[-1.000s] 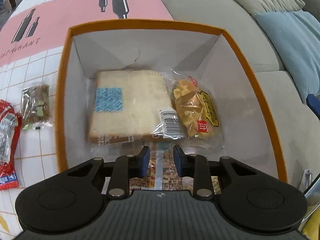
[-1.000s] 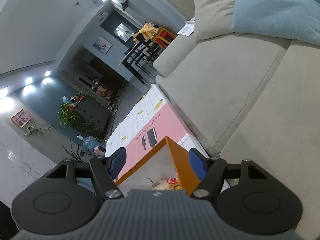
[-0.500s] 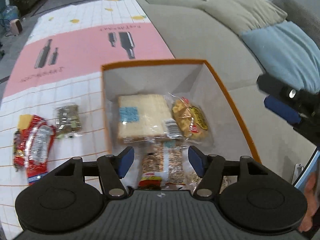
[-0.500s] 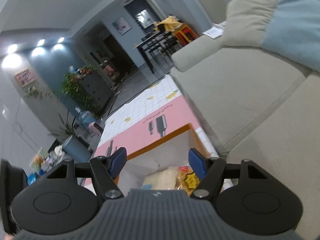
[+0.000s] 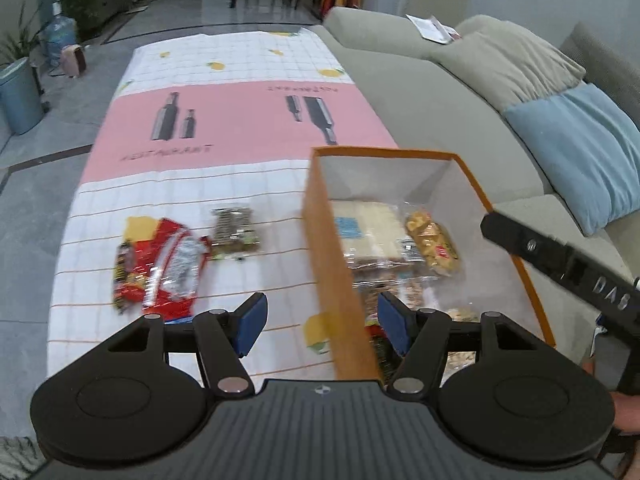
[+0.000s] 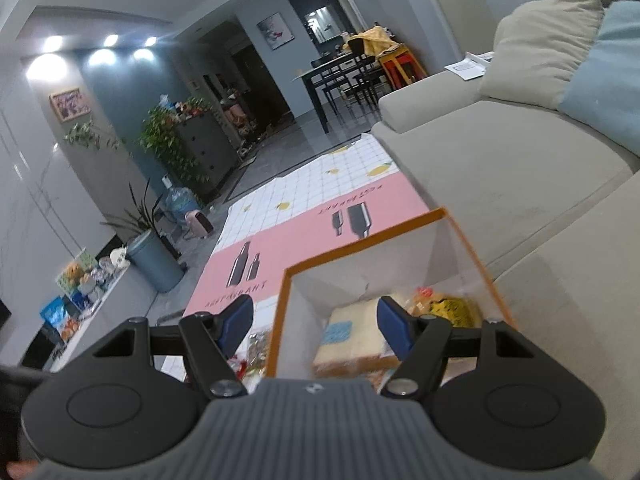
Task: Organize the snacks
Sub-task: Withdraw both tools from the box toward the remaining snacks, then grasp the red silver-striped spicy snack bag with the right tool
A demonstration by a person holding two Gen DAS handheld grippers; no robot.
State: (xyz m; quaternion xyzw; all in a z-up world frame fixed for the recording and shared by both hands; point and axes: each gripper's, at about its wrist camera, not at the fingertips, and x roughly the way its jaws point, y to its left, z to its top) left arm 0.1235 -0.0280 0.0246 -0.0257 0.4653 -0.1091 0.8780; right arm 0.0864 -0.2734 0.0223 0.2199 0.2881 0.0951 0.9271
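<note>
Both my views bend hard at the rims, straight lines bowing toward every corner. In the right view three ceiling spots at ten o'clock blow out into white glare, and the room beyond stays dim and bluish. My left view is evenly lit, shadows soft. The red snack packets at eight o'clock smear, probably from motion, and my left tongs look sharp.

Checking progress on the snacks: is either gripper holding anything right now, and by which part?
Nothing is held. The left gripper and right gripper are both open and empty.
</note>
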